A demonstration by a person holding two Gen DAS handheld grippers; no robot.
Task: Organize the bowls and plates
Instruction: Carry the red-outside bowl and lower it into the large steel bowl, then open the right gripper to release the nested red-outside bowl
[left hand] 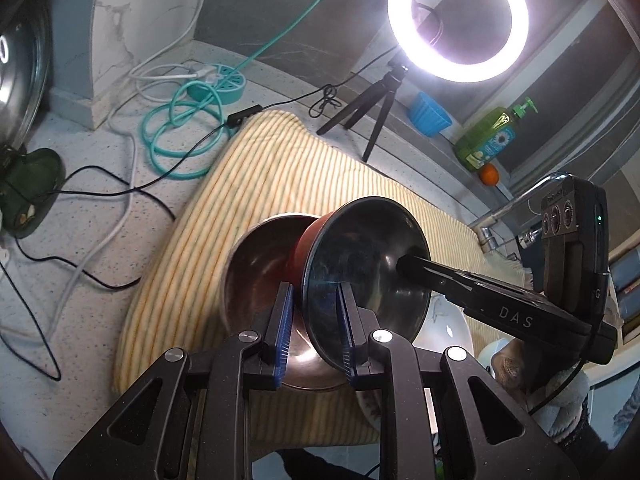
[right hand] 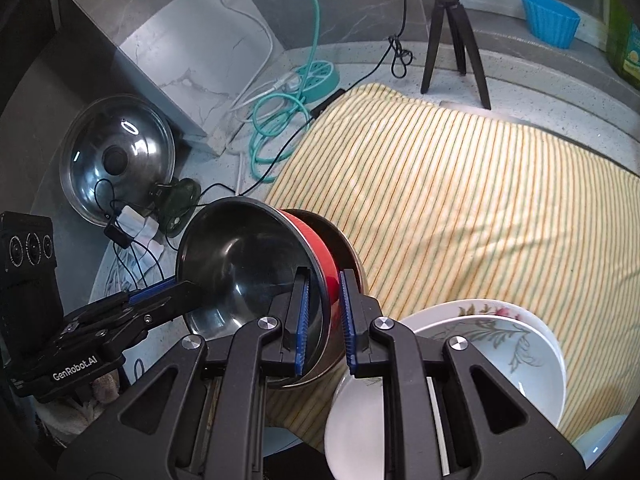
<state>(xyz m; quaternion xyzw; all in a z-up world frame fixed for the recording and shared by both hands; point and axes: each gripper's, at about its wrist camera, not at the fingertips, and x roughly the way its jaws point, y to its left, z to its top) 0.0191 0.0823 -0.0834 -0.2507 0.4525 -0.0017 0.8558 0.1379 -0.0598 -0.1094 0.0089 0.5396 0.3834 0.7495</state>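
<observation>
A red bowl with a steel inside (left hand: 360, 264) is held tilted on its side over a steel bowl (left hand: 256, 268) that rests on the striped yellow towel (left hand: 280, 184). My left gripper (left hand: 316, 320) is shut on the red bowl's rim. My right gripper (right hand: 324, 320) is shut on the opposite rim of the red bowl (right hand: 248, 264), and its finger (left hand: 424, 270) shows inside the bowl in the left wrist view. The steel bowl (right hand: 352, 256) shows behind it. White floral plates and bowls (right hand: 500, 344) lie stacked at the towel's near right.
A ring light on a tripod (left hand: 456, 20), a blue cup (left hand: 430, 114), a green soap bottle (left hand: 492, 136) and an orange (left hand: 489, 175) stand at the back. A teal power strip with coiled cables (left hand: 216, 84) and a steel pot lid (right hand: 116, 156) lie left. A tap (left hand: 512, 208) is at right.
</observation>
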